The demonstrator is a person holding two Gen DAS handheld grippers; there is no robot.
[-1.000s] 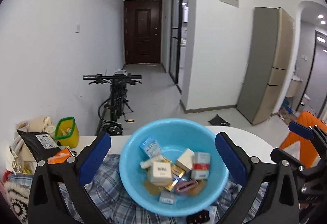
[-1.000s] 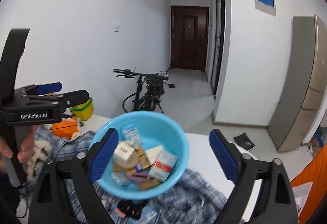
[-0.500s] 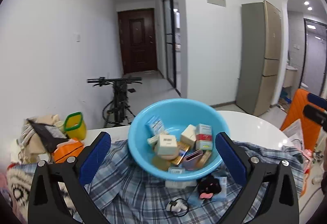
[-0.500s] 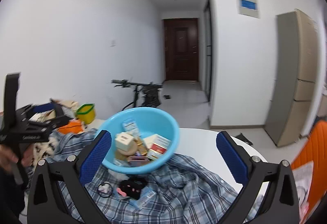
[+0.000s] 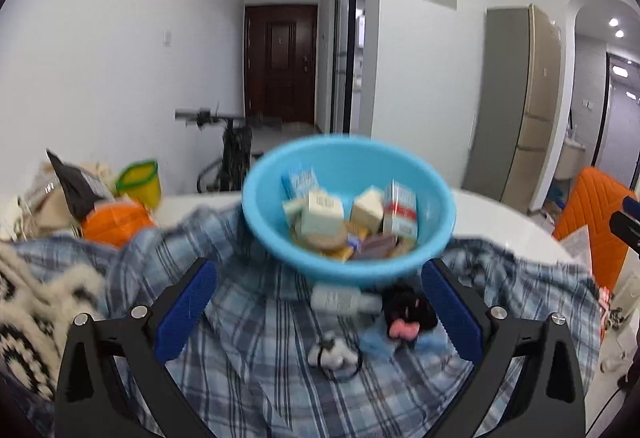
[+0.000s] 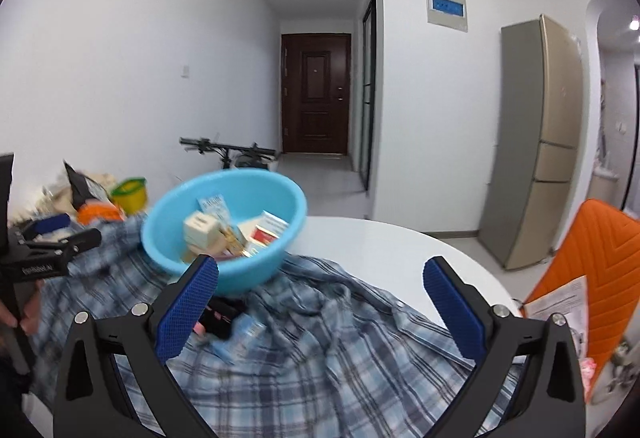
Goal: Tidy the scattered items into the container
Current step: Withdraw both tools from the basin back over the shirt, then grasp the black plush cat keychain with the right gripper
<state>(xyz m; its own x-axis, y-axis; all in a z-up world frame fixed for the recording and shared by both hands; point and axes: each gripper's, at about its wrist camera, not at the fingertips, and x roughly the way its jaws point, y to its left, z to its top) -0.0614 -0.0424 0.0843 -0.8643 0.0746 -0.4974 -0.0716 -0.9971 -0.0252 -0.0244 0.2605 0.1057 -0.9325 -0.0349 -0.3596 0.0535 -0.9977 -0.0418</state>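
1. Left gripper [image 5: 320,312]: blue-padded fingers [image 5: 186,304] spread wide, nothing between them. It hangs over the plaid shirt [image 5: 256,350], aimed at the loose bits in front of the basin.
2. Right gripper [image 6: 320,312]: fingers [image 6: 450,312] equally wide apart, empty, poised over a bare stretch of shirt to the right of the basin.
3. Leftovers on the shirt, just beside the basin's near wall: small white bottle [image 5: 344,298] lying on its side, black-and-pink hair clip [image 5: 406,316], a hair tie with a white charm [image 5: 334,356], and a pale blue packet [image 5: 374,342] partly under the clip. Picture is blurred; finer detail not readable.
4. Blue basin [image 5: 348,198] sits on the shirt on the white round tabletop [image 6: 400,242], already heaped with small boxes [image 5: 322,212]. By my reckoning the task is mostly done, with these few pieces left.
5. Risks, as I judge them:
   - Shirt is loose and wrinkled; closing low on the bottle or tie could pinch cloth and drag the basin with it.
   - Bottle is round and may roll out of the pads.
   - Basin leans on bunched fabric; a nudge to its rim could tip the piled boxes out.
   - Clip and packet overlap, so one grab may lift both and drop one.
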